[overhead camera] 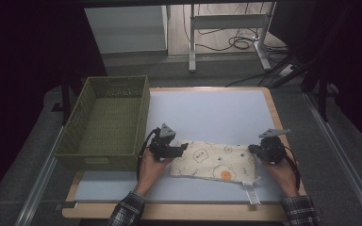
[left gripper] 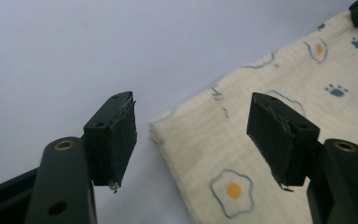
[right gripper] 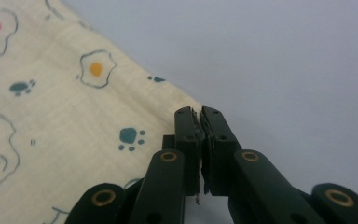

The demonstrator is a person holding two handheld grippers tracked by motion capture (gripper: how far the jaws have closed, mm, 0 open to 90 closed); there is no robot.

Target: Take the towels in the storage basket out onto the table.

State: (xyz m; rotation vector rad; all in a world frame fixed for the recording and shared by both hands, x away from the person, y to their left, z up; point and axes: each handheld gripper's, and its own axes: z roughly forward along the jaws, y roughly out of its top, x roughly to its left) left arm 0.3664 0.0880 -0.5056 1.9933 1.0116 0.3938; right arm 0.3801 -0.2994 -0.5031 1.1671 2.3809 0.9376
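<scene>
A folded cream cloth [overhead camera: 214,160] with egg and paw pictures lies flat on the table [overhead camera: 217,113], near the person, right of the green basket [overhead camera: 106,122]. The right gripper [right gripper: 200,116] has its jaws pinched together at the cloth's right corner, probably to hold it fast. The left gripper [left gripper: 191,135] stands wide over the left corner, gripping nothing, likely ready to grab there.

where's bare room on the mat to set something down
Free: the pale mat beyond the folded cloth, right of the green basket, and a narrow strip in front. Crowded: both cloth ends, by the left gripper and right gripper.
</scene>
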